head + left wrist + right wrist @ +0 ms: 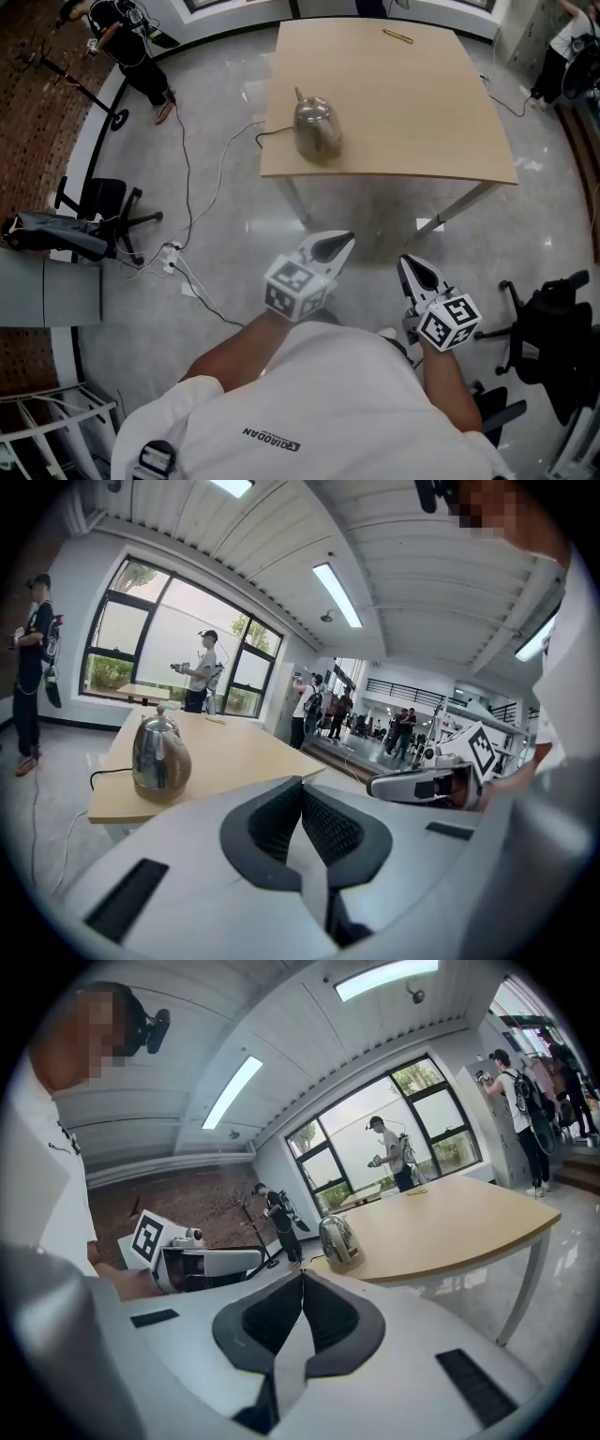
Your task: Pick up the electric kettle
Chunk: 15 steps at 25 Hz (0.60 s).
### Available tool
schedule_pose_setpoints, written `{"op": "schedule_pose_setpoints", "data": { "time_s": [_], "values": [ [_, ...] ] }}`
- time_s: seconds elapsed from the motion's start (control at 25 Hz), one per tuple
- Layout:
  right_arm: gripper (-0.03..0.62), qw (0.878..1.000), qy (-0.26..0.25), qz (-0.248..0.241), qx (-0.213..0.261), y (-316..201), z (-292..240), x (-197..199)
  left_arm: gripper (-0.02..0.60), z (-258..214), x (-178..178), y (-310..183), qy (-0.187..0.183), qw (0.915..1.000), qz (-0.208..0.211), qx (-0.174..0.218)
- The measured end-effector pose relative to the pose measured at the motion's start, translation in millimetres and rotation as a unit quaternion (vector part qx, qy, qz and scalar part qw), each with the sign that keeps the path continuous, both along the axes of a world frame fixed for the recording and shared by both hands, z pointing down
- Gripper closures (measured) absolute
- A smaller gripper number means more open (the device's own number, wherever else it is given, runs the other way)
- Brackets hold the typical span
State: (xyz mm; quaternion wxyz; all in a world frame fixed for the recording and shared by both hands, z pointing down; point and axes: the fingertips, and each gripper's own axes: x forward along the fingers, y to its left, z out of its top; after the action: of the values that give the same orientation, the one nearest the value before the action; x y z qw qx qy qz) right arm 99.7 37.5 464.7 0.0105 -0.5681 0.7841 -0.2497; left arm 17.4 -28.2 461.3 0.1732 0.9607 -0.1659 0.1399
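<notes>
the kettle (pixel 317 129) stands upright on the table (pixel 412 103), near the front left corner as the head view shows it, close to the near edge. it is shiny metal with a small knob on its lid. a dark cord (pixel 274 134) runs from it to the table's left edge. a thin yellow object (pixel 397 37) lies at the far side of the table, well apart from the kettle.

the left gripper (pixel 345 238) is held out in front of the person over the floor, short of the table and well apart from the kettle. its jaws are pressed together at the tips with nothing between them. the right gripper (pixel 404 262) is beside it, also over the floor and short of the table. its jaws meet too and hold nothing. both point toward the table. each gripper view shows the kettle ahead beyond the closed tips, with the other gripper off to the side.

on the floor to the left a power strip (pixel 172 253) lies among white cables, near a black chair (pixel 105 208). another black chair (pixel 553 323) is at the right. in the gripper views, people (pixel 202 672) stand by the windows (pixel 169 630) beyond the table.
</notes>
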Motion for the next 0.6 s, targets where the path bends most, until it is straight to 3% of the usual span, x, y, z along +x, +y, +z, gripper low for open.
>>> {"op": "schedule_pose_setpoints", "data": {
  "time_s": [0.28,0.6],
  "values": [
    [0.572,0.999,0.021,-0.032,-0.014,-72.8,3.7,-53.3,0.586,14.9,-52.8,-63.6,-0.001,0.9997,-0.021,-0.009],
    [0.572,0.999,0.045,-0.017,-0.011,-133.3,-0.2,-79.1,0.586,24.3,-87.9,-112.5,-0.013,0.9998,-0.004,-0.012]
  ]
}}
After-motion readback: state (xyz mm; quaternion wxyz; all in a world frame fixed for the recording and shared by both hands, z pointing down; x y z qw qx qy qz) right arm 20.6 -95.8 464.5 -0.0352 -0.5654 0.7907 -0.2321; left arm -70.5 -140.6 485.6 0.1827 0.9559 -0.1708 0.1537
